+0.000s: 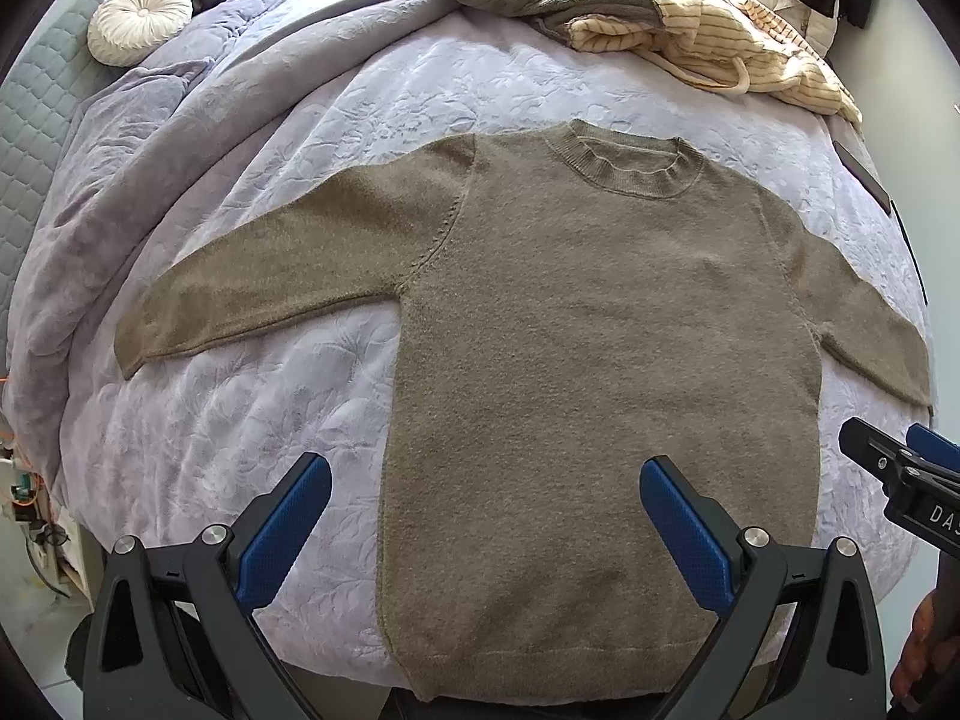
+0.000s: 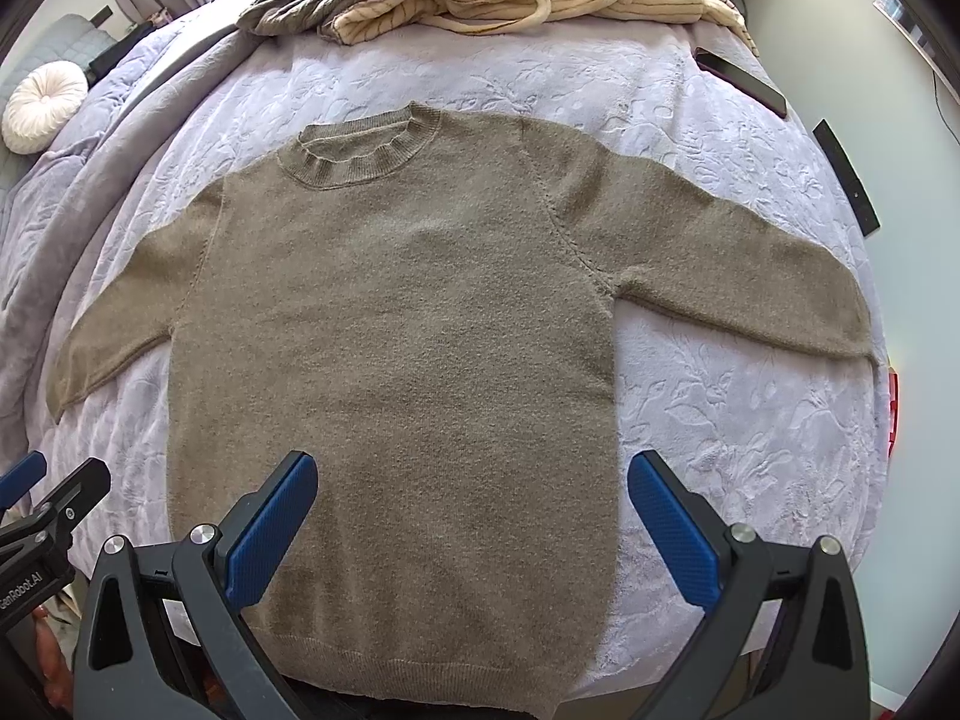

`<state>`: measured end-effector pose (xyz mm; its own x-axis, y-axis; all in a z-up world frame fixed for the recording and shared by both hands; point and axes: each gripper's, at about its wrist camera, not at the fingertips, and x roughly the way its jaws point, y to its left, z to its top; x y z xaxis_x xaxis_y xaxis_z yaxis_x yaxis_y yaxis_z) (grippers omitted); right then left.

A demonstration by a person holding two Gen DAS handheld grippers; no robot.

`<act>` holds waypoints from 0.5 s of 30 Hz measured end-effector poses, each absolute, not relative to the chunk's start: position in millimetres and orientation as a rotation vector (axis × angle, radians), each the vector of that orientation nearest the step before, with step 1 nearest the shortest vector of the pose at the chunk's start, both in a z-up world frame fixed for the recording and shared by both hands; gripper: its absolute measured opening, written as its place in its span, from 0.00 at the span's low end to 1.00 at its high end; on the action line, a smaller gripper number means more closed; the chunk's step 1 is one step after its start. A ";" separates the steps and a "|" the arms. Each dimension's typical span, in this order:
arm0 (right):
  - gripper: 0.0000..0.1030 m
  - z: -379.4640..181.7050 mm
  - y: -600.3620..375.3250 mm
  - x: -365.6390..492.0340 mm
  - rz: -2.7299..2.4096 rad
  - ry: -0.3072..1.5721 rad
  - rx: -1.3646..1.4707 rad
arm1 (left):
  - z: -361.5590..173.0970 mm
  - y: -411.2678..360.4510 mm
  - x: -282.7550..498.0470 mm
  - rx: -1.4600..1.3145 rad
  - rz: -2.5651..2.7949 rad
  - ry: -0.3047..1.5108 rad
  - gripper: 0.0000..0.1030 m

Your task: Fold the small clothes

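Sweater (image 1: 600, 324), olive-brown knit, crew neck with ribbed collar (image 1: 630, 171): lies flat and face-up on the bed, both sleeves spread outward, hem toward the near edge. Left sleeve (image 1: 270, 282) angled out and downward; right sleeve (image 2: 720, 252) likewise on the opposite side.

Left tool (image 1: 486, 498): released, blue-padded fingers (image 1: 288, 534) spread wide, hovering above the lower body of the sweater, holding nothing. Right tool (image 2: 471, 495): released, fingers (image 2: 672, 534) spread wide above the sweater's lower right part, holding nothing.

Bed cover (image 1: 240, 420): pale lilac, embossed leaf pattern, beneath the sweater. Comforter (image 1: 120, 192), same lilac, bunched along the left. Round white cushion (image 1: 140, 21) at far left. Heap of clothes (image 1: 630, 18), grey knit and cream striped, at the far edge. Dark phone (image 2: 741, 81) near the right edge.
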<state>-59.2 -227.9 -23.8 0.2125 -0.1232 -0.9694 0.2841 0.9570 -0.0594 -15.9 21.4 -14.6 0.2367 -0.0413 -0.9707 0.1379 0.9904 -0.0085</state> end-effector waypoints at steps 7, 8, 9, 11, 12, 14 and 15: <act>1.00 -25.9 -221.0 -57.7 -0.280 1.339 0.126 | -19.5 27.0 -15.1 0.069 -0.116 1.336 1.00; 1.00 -26.2 -220.5 -57.1 -0.280 1.342 0.124 | -20.5 27.8 -15.0 0.068 -0.116 1.338 1.00; 1.00 -26.8 -219.7 -56.2 -0.280 1.343 0.121 | -21.0 28.3 -14.9 0.066 -0.116 1.340 1.00; 1.00 -28.2 -217.7 -55.5 -0.280 1.348 0.117 | -23.0 30.8 -14.1 0.064 -0.111 1.344 1.00; 1.00 -29.0 -216.8 -55.0 -0.279 1.351 0.116 | -24.1 32.2 -13.9 0.062 -0.109 1.346 1.00; 1.00 -30.3 -214.9 -54.1 -0.278 1.356 0.110 | -25.7 35.0 -13.0 0.058 -0.106 1.349 1.00; 1.00 -30.9 -213.8 -53.7 -0.277 1.358 0.109 | -26.2 36.4 -12.7 0.056 -0.104 1.350 1.00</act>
<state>-53.7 -213.8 -30.9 0.1844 -0.1334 -0.9738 0.2588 0.9624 -0.0828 -12.7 36.4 -26.2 0.2155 -0.0425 -0.9756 0.1072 0.9940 -0.0197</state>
